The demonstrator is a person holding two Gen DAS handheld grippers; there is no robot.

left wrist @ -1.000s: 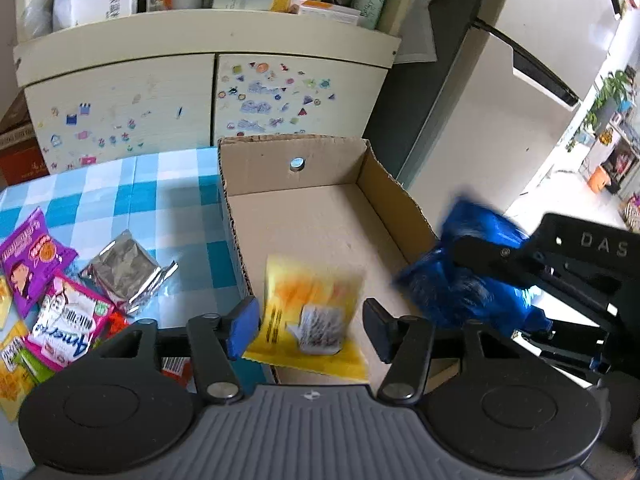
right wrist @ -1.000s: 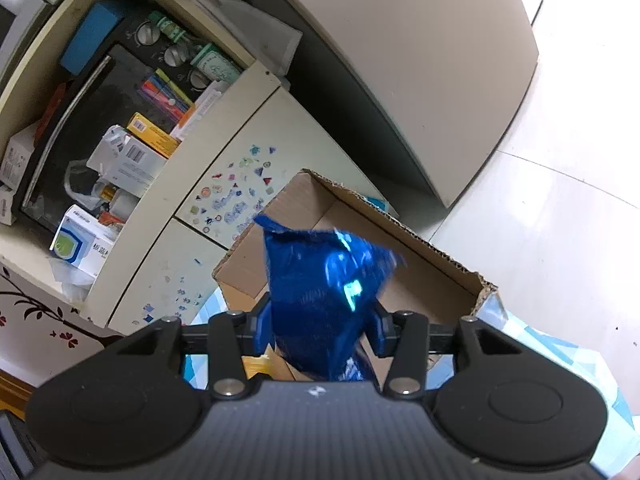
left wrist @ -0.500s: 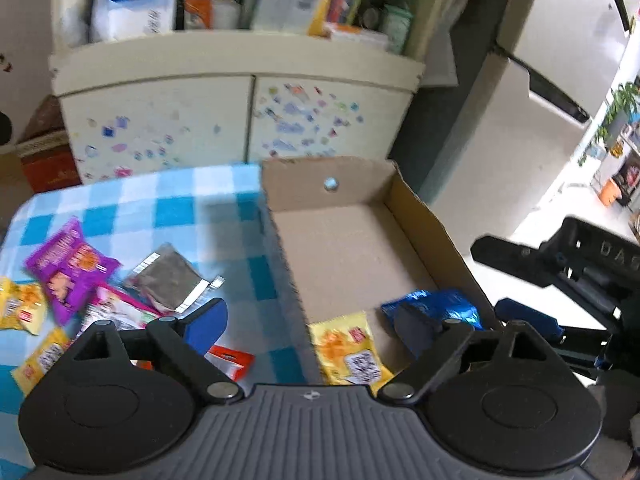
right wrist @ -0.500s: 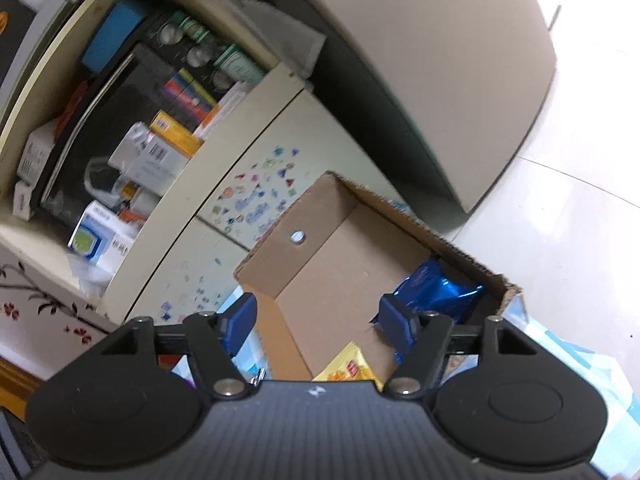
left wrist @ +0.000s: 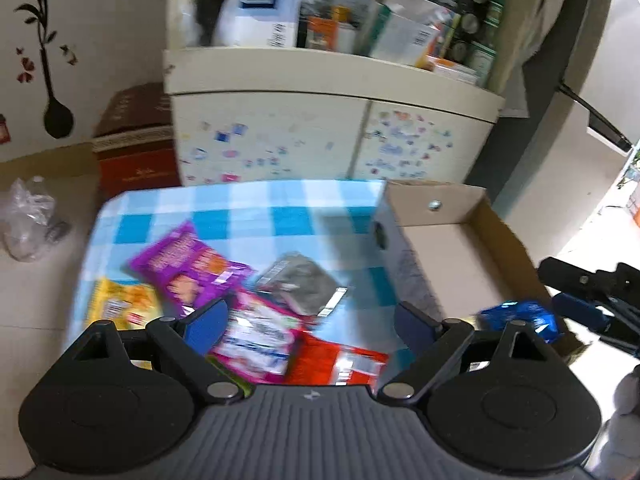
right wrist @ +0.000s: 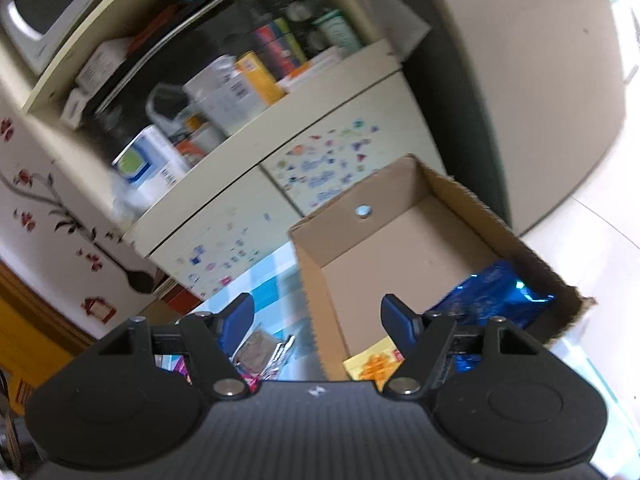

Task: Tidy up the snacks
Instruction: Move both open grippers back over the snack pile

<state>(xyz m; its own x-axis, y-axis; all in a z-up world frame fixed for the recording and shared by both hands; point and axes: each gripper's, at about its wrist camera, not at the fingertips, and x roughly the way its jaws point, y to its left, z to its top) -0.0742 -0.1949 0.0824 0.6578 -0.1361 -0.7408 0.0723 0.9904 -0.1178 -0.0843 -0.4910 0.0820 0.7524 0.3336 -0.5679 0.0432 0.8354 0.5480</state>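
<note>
Both grippers are empty: the left gripper (left wrist: 308,320) gapes wide over the loose packets (left wrist: 256,336) on the worktop (left wrist: 248,204); the right gripper (right wrist: 318,316) is opening above the box (right wrist: 400,248), where the blue bag (right wrist: 492,296) lies. Next, probably, another packet.

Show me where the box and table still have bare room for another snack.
The box floor is bare from its far wall to the blue packet and yellow packet at the near end. The tablecloth is free along its far edge; its near part is crowded with packets, purple to red.
</note>
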